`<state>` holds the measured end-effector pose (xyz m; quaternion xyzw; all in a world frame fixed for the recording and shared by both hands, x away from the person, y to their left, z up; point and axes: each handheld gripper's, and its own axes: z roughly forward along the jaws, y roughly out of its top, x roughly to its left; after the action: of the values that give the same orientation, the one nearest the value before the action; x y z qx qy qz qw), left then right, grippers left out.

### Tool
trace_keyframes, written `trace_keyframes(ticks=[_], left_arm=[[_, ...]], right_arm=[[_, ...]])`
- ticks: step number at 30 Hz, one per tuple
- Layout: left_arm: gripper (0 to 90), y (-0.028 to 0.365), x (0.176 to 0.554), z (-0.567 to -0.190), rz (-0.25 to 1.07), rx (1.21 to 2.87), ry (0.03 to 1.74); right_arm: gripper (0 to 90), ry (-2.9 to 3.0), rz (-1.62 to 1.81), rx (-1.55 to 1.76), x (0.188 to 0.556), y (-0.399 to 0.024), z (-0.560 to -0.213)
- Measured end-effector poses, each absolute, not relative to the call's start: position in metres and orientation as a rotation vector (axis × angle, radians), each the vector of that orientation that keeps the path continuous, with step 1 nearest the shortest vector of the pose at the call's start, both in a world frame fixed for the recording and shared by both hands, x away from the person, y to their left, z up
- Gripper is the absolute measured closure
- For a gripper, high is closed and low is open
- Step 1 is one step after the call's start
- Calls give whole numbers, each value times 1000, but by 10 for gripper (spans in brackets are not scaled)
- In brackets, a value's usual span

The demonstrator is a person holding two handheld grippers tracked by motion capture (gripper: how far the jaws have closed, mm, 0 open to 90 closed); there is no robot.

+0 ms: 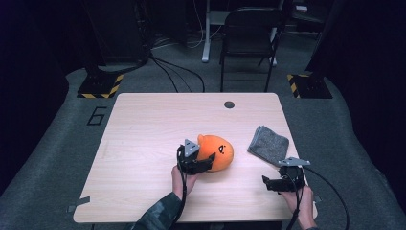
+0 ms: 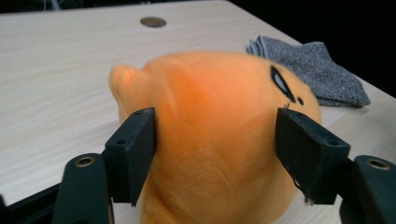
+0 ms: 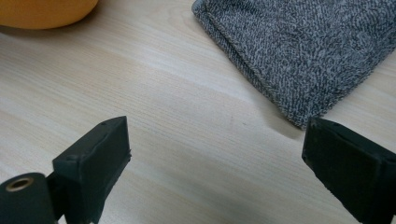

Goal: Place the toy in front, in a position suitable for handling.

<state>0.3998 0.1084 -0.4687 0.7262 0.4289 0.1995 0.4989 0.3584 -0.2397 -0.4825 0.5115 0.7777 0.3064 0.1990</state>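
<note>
An orange plush toy (image 1: 219,149) with a small black face lies on the wooden table (image 1: 148,129), right of centre. My left gripper (image 1: 207,162) reaches it from the near left. In the left gripper view the plush toy (image 2: 215,93) bulges between the two jaws, which stand wide at its sides without squeezing it. A folded grey cloth (image 1: 269,143) lies to the right of the toy. My right gripper (image 1: 268,182) rests low near the table's front right, open, with bare wood between its jaws. In its own view, the right gripper (image 3: 215,154) faces the cloth (image 3: 303,51) just ahead.
A round cable hole (image 1: 229,104) sits near the table's far edge. A dark chair (image 1: 249,38) stands beyond the table. The table's right edge runs close to the cloth and my right hand.
</note>
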Motion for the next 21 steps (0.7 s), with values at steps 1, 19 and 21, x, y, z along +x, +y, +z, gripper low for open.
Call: trace_keyframes(ticks=[1, 19, 21], left_arm=[[262, 114, 399, -464, 482, 1759, 1022], [174, 169, 428, -460, 311, 1906, 826], [175, 168, 430, -463, 296, 1916, 806]], right_arm=[[71, 2173, 861, 1433, 358, -240, -482], [69, 2143, 862, 1450, 359, -246, -480], [69, 2130, 858, 1468, 358, -247, -481]])
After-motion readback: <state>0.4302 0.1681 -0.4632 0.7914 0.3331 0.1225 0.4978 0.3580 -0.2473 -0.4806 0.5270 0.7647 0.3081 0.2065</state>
